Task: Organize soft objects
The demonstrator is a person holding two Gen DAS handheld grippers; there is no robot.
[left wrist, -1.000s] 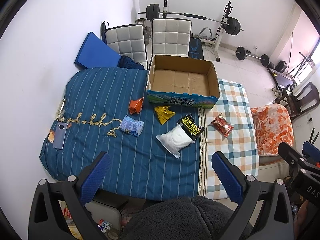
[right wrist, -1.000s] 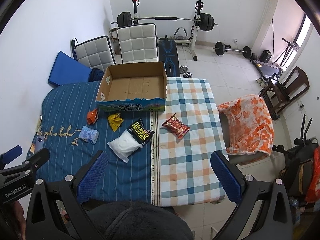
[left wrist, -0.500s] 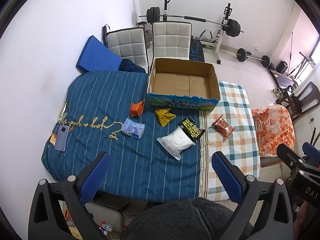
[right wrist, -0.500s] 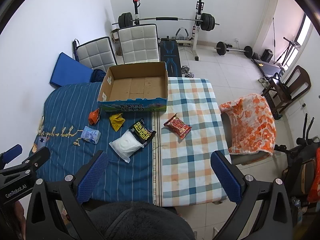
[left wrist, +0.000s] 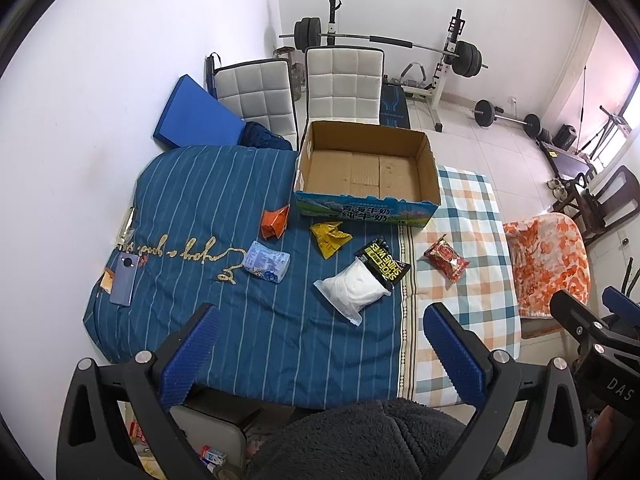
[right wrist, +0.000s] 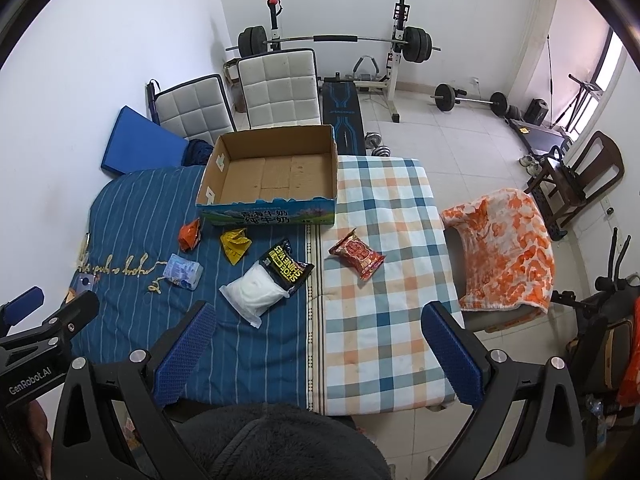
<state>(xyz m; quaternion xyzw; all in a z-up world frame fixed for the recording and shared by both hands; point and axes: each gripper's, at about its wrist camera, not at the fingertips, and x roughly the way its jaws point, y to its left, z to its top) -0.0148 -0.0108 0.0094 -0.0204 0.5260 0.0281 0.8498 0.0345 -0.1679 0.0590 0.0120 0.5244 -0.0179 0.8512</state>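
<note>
Both the left claw (left wrist: 320, 340) and the right claw (right wrist: 318, 336) are spread wide, holding nothing, high over a bed. Ahead of them, small soft packets lie apart on the blue striped blanket (left wrist: 200, 200) and checked sheet (right wrist: 380, 280): a white bag (left wrist: 354, 286), a red packet (right wrist: 356, 254). Farther ahead sits the cardboard box (left wrist: 366, 210), with white chairs (right wrist: 276, 84) and a barbell rack (right wrist: 336, 40) behind.
</note>
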